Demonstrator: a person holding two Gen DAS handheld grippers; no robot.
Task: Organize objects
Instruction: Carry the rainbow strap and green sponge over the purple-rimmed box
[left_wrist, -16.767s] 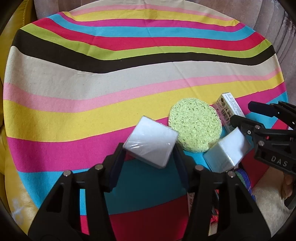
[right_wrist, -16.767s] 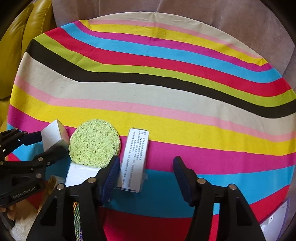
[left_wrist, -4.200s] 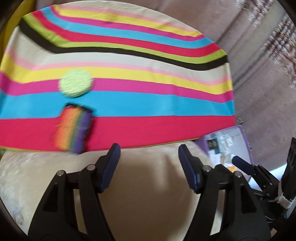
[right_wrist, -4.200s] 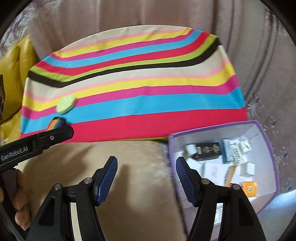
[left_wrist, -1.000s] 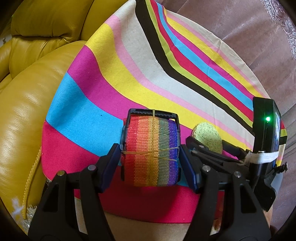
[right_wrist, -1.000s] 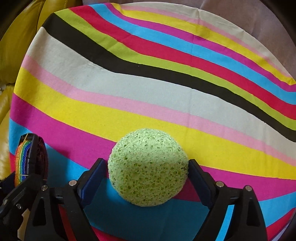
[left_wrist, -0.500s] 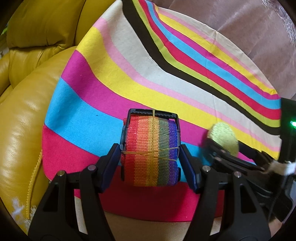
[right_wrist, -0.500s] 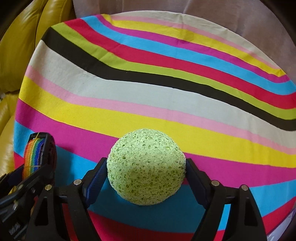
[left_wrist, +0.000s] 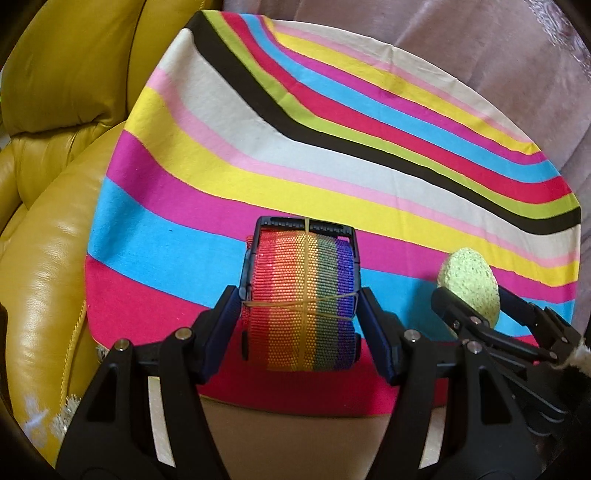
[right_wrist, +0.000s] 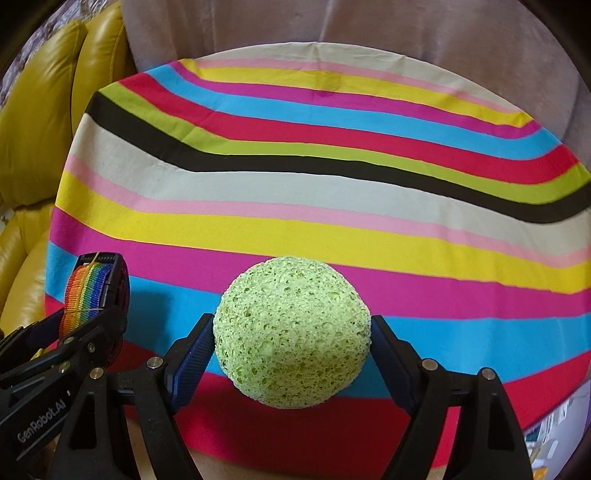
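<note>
Left gripper (left_wrist: 301, 317) clamps rainbow strap roll (left_wrist: 301, 302); right gripper (right_wrist: 291, 343) clamps green sponge (right_wrist: 291, 338). Both appear lifted off striped cloth (right_wrist: 295, 206). Keep squeeze light on sponge, carry level.

Readable only: "GenRobot.AI" in pale letters along the black side of the left hand-held gripper (right_wrist: 79, 325), seen low at the left edge of the right wrist view. Small print on items at that view's bottom right corner too small to read. Nothing legible in the left wrist view.
</note>
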